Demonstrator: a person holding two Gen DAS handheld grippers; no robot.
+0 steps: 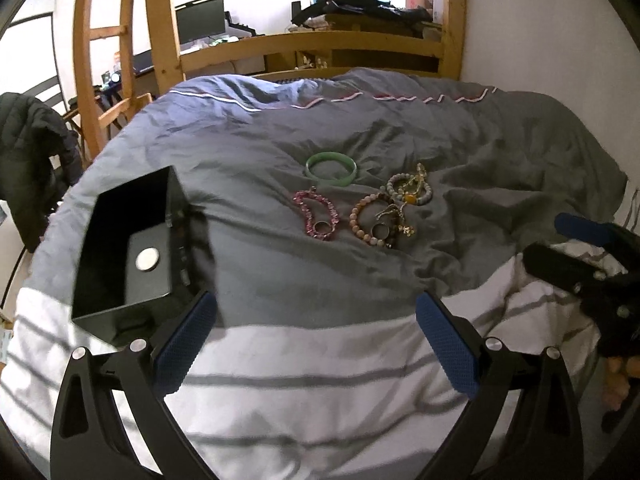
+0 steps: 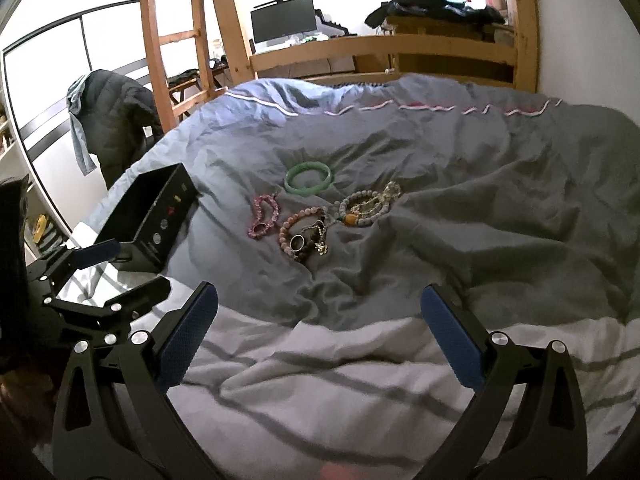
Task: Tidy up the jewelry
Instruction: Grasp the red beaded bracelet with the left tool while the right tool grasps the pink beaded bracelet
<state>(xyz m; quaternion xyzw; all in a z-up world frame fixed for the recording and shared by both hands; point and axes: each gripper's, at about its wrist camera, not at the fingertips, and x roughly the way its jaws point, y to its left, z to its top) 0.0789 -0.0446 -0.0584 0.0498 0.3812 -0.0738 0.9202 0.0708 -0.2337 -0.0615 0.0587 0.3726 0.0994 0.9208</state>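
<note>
Both my left gripper (image 1: 316, 322) and right gripper (image 2: 320, 312) gape wide, empty, near the beaded bracelets (image 2: 304, 228); open black box (image 1: 132, 240) sits left.

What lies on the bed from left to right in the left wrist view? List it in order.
black box → pink bracelet → brown bead bracelet → grey bead bracelet → right gripper at the far right. The green bangle sits behind these, so I leave it out.
</note>
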